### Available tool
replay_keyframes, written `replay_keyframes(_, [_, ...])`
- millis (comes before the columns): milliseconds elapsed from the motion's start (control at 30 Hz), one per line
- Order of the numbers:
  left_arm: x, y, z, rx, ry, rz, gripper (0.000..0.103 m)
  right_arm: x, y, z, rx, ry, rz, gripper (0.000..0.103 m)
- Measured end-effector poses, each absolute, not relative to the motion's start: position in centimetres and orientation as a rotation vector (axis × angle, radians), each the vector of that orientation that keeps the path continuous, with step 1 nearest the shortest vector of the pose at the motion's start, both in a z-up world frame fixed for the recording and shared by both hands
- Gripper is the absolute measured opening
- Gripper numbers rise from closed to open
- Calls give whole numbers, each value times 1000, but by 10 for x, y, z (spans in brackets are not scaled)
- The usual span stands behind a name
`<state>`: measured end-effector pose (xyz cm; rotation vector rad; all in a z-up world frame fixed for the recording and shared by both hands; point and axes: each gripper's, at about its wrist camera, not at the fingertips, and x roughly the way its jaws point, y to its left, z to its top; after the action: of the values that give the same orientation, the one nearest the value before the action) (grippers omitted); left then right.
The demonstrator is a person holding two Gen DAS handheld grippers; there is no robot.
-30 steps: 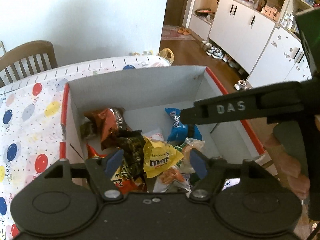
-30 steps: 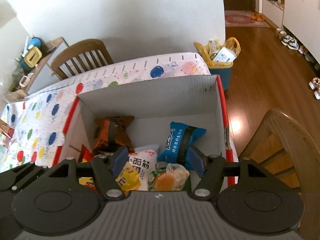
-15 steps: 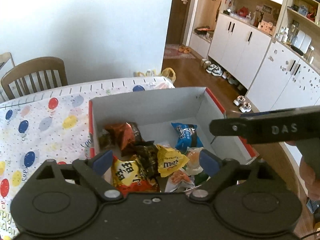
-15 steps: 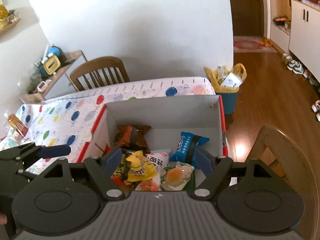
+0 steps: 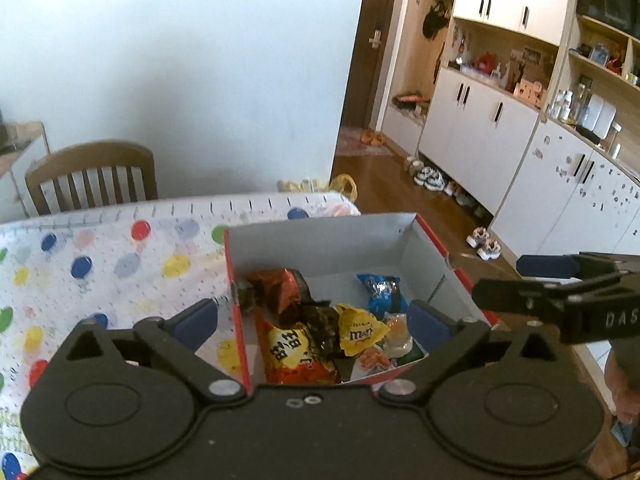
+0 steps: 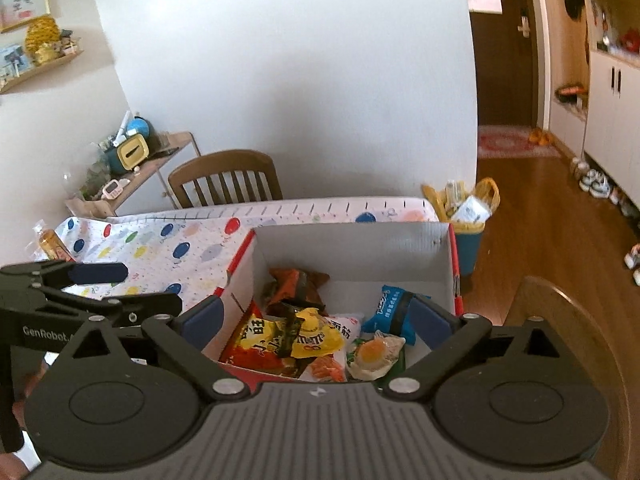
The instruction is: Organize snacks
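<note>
A: Left wrist view. Left gripper (image 5: 312, 318) jaws spread wide and opening, nothing between the pads. The box (image 5: 320, 240) stands on the balloon-print tablecloth (image 5: 120, 264), below and ahead of the fingers. The snacks lie inside it: yellow M&M's packet (image 5: 360, 330), orange-red bag (image 5: 296, 354), blue packet (image 5: 382, 292), dark orange wrapper (image 5: 276, 286).

B: Is the other gripper in that view?

A: Yes, the right gripper (image 5: 532, 284) shows at the right edge, beside the box, holding nothing.

B: Right wrist view?

A: Right gripper (image 6: 318, 318) jaws wide and opening, empty. The box (image 6: 352, 244) sits between and beyond the fingers; M&M's packet (image 6: 316, 336) lies near centre, blue packet (image 6: 390, 312) close to the right finger, egg-print packet (image 6: 374, 354) beside it. Left gripper (image 6: 116, 288) is at left, above the tablecloth (image 6: 160, 244).
</note>
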<state>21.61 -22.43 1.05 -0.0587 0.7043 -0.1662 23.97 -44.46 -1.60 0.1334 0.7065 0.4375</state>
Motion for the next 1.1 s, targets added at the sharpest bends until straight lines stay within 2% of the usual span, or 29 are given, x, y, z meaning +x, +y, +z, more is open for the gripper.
replay_keyframes(500, [181,-207,17,-133,678,-146,102,187,-444,-9,158,586,382,103])
replay_keyframes(1100, [154,-203,27,-131,615,-111,103,168,-428,-2,120,568,355,103])
